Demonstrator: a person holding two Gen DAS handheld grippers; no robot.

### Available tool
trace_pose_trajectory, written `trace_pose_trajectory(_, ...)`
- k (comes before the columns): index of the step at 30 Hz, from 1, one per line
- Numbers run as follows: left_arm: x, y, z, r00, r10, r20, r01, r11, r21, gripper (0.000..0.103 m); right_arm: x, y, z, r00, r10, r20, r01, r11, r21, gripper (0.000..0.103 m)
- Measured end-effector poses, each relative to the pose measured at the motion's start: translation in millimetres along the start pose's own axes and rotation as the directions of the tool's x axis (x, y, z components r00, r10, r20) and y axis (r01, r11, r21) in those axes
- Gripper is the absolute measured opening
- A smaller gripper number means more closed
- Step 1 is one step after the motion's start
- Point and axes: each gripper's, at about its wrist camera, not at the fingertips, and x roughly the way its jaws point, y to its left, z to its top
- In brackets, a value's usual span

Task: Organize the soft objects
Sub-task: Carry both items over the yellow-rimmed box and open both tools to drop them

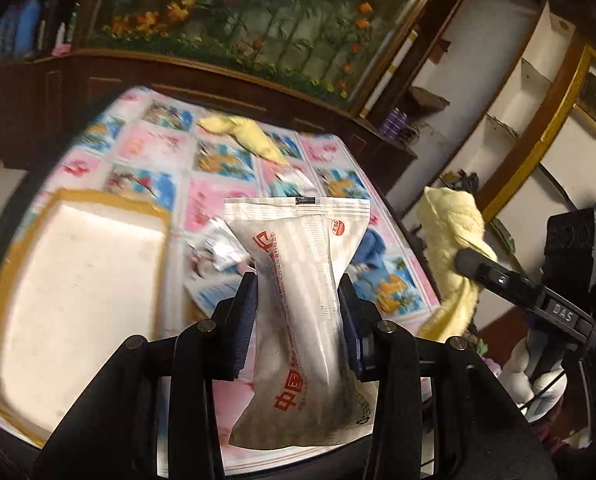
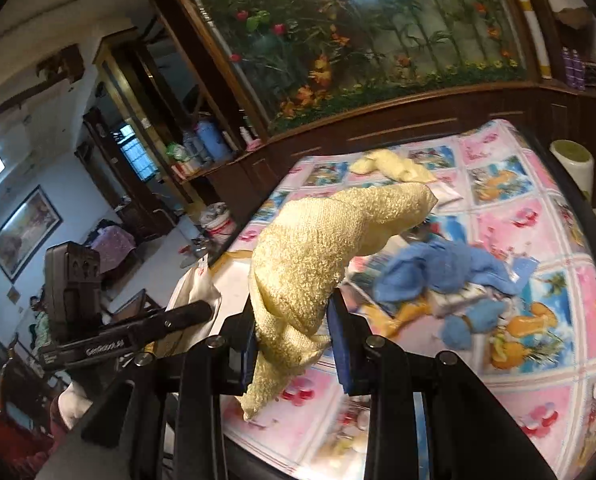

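My left gripper (image 1: 298,300) is shut on a white soft pouch with red print (image 1: 298,280) and holds it above the table with the cartoon cloth (image 1: 158,148). My right gripper (image 2: 294,336) is shut on a yellow towel (image 2: 310,248), held above the table's left edge; this towel also shows at the right of the left wrist view (image 1: 452,240). A second yellow towel (image 1: 242,130) lies at the far side of the table. A blue cloth (image 2: 438,270) lies crumpled mid-table among small packets.
A white tray with a tan rim (image 1: 74,280) sits on the left of the table. A dark wooden cabinet with a flower painting (image 1: 258,20) stands behind. A white cylinder (image 2: 572,164) stands at the table's far right. Shelves hold bottles (image 2: 202,140).
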Motion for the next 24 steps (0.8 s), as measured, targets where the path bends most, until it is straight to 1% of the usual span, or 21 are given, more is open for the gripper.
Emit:
trace_pose_trajectory(2, -22.0, 17.8, 22.7, 0.997, 0.069, 0.027, -0.069, 0.998, -0.013, 0.038, 10.6, 25.3, 23.5, 0.994, 0.112, -0.015, -0.113, 0.994, -0.015, 0.031)
trace_pose_trajectory(3, -29.8, 28.6, 34.9, 0.994, 0.107, 0.037, -0.106, 0.994, -0.015, 0.038, 21.0, 39.5, 37.2, 0.984, 0.174, -0.040, -0.175, 0.984, -0.018, 0.031)
trace_pose_trajectory(4, -31.8, 38.7, 44.8, 0.988, 0.145, 0.047, -0.145, 0.989, -0.013, 0.038, 32.4, 49.4, 47.0, 0.975, 0.212, -0.062, -0.213, 0.977, -0.013, 0.031)
trace_pose_trajectory(5, -31.2, 50.1, 52.5, 0.983, 0.180, 0.049, -0.179, 0.984, -0.019, 0.038, 47.4, 60.5, 56.6, 0.966, 0.243, -0.086, -0.245, 0.970, -0.011, 0.031)
trace_pose_trajectory(6, -27.4, 63.8, 58.1, 0.979, 0.201, 0.044, -0.200, 0.979, -0.039, 0.038, 63.0, 69.3, 61.8, 0.962, 0.252, -0.108, -0.256, 0.967, -0.017, 0.031)
trace_pose_trajectory(8, -9.3, 95.9, 63.7, 0.980, 0.199, 0.019, -0.196, 0.975, -0.101, 0.038, 106.3, 84.6, 65.2, 0.952, 0.251, -0.173, -0.257, 0.966, -0.013, 0.031)
trace_pose_trajectory(10, 12.9, 127.6, 60.0, 0.980, 0.198, -0.008, -0.196, 0.967, -0.165, 0.038, 150.2, 90.2, 57.0, 0.940, 0.232, -0.252, -0.238, 0.971, 0.007, 0.031)
trace_pose_trajectory(11, 26.6, 143.9, 55.4, 0.980, 0.196, -0.027, -0.197, 0.960, -0.198, 0.038, 173.8, 92.0, 50.4, 0.936, 0.205, -0.286, -0.213, 0.977, 0.002, 0.031)
trace_pose_trajectory(12, 40.4, 158.9, 50.4, 0.979, 0.198, -0.045, -0.203, 0.953, -0.223, 0.038, 188.7, 93.0, 43.8, 0.934, 0.181, -0.308, -0.192, 0.981, -0.006, 0.031)
trace_pose_trajectory(14, 63.6, 181.0, 44.4, 0.975, 0.208, -0.074, -0.221, 0.942, -0.253, 0.038, 223.9, 91.4, 29.4, 0.923, 0.140, -0.359, -0.156, 0.988, -0.016, 0.031)
trace_pose_trajectory(16, 83.0, 197.6, 38.0, 0.973, 0.205, -0.104, -0.227, 0.930, -0.290, 0.038, 251.7, 83.5, 16.2, 0.907, 0.100, -0.410, -0.119, 0.993, -0.020, 0.031)
trace_pose_trajectory(18, 99.6, 215.9, 32.3, 0.971, 0.199, -0.134, -0.234, 0.911, -0.339, 0.038, 276.6, 81.1, 6.2, 0.893, 0.060, -0.447, -0.087, 0.995, -0.041, 0.031)
trace_pose_trajectory(21, 112.0, 235.9, 27.4, 0.975, 0.157, -0.160, -0.210, 0.891, -0.403, 0.039, 304.9, 80.0, -3.3, 0.876, -0.018, -0.482, -0.033, 0.995, -0.097, 0.034)
trace_pose_trajectory(23, 111.9, 239.3, 26.7, 0.976, 0.139, -0.169, -0.199, 0.885, -0.422, 0.043, 316.0, 77.1, -6.4, 0.869, -0.081, -0.487, 0.020, 0.991, -0.130, 0.035)
trace_pose_trajectory(24, 112.6, 241.0, 26.4, 0.976, 0.133, -0.171, -0.195, 0.884, -0.426, 0.044, 317.8, 76.7, -7.1, 0.866, -0.094, -0.492, 0.031, 0.990, -0.135, 0.036)
